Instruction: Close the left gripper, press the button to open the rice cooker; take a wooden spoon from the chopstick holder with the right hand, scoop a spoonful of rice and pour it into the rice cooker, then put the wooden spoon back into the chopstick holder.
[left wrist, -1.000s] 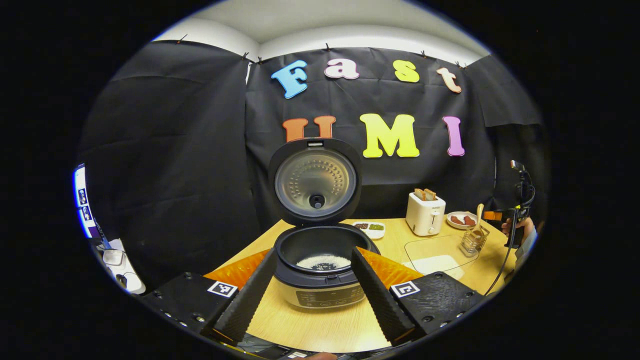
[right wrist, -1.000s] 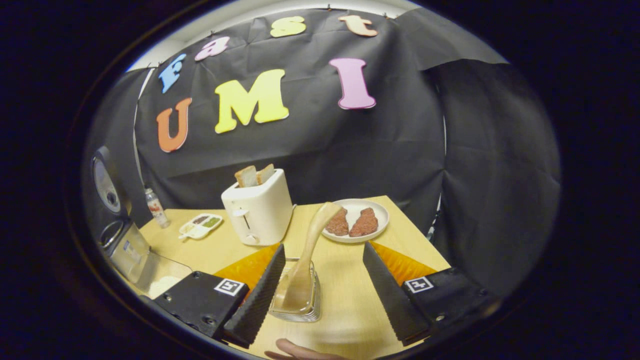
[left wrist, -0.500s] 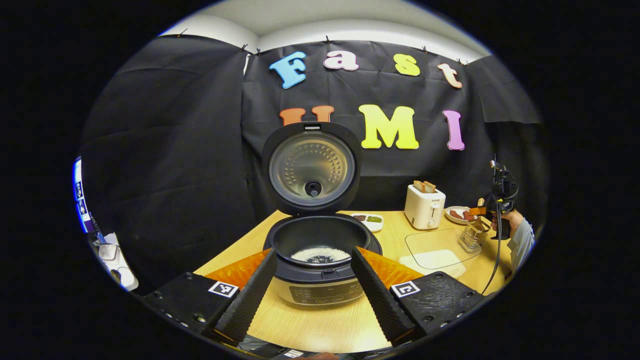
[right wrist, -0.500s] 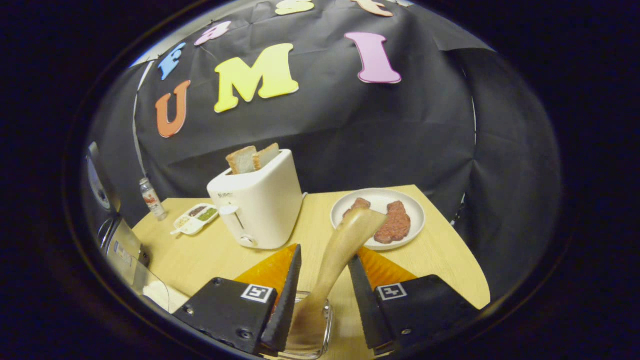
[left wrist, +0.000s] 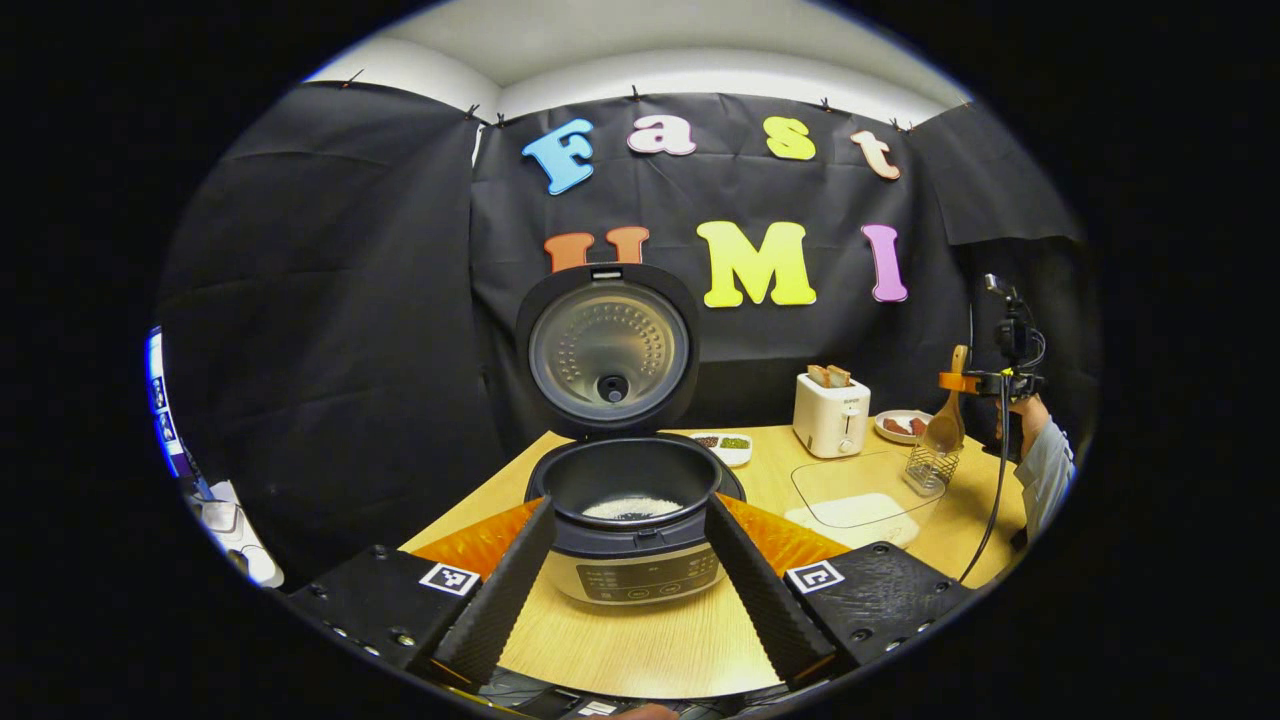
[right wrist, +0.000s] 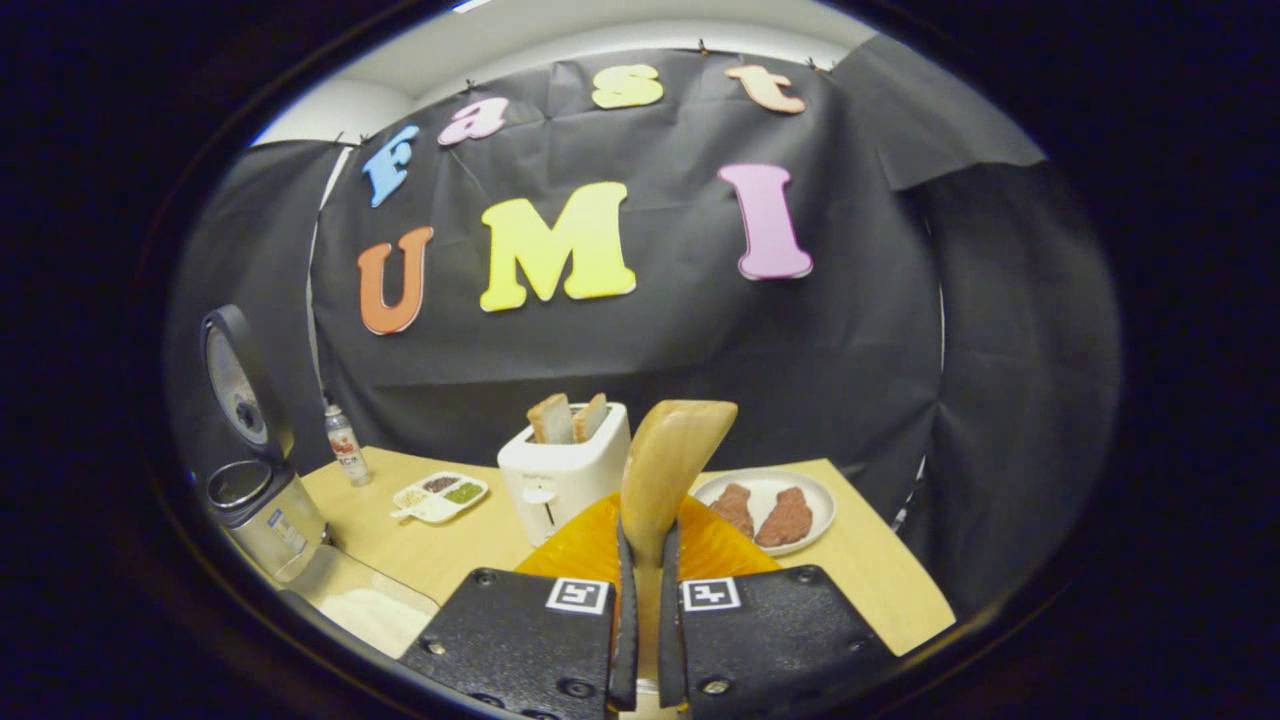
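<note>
Wooden spoon [right wrist: 665, 470] now lifted, right gripper [right wrist: 645, 600] clamping it, two toast slices [right wrist: 568, 417]

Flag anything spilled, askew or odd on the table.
Nothing stands out. The rice cooker stands open with rice inside, none spilled on the table. The right gripper holds the wooden spoon upright, above the chopstick holder.
</note>
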Action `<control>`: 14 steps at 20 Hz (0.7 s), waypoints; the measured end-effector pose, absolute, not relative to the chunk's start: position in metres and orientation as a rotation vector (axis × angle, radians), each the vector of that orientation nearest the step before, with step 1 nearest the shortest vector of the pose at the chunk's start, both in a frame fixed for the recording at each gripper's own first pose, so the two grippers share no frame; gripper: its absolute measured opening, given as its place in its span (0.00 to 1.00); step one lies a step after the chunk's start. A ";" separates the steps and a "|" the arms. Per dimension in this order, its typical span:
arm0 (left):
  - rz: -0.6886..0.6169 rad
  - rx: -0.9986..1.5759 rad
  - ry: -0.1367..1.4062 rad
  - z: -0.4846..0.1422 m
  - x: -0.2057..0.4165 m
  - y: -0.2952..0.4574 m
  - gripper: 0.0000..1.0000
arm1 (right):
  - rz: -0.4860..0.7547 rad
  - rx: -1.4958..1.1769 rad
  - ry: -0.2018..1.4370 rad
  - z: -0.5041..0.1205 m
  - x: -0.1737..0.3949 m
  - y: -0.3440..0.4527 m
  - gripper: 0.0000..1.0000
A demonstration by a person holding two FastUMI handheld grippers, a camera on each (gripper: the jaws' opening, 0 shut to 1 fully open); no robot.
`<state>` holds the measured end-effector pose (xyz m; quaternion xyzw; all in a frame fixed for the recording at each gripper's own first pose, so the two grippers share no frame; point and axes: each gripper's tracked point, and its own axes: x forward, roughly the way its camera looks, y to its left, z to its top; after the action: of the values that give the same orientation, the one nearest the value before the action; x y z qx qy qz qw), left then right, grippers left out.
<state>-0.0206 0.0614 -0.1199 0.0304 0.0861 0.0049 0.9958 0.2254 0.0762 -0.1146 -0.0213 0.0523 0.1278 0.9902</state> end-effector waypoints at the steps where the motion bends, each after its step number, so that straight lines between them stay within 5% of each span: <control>1: 0.012 0.060 0.165 -0.118 -0.023 0.063 0.96 | 0.233 -0.064 0.074 -0.103 0.217 0.074 0.12; 14: -0.063 -0.060 0.132 -0.121 -0.043 0.066 0.96 | 0.356 -0.104 -0.056 -0.056 0.093 0.175 0.09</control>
<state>-0.0434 0.0656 -0.1210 -0.0299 0.0661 -0.0314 0.9969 0.0931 0.1753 -0.0557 -0.0515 -0.0280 0.1771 0.9824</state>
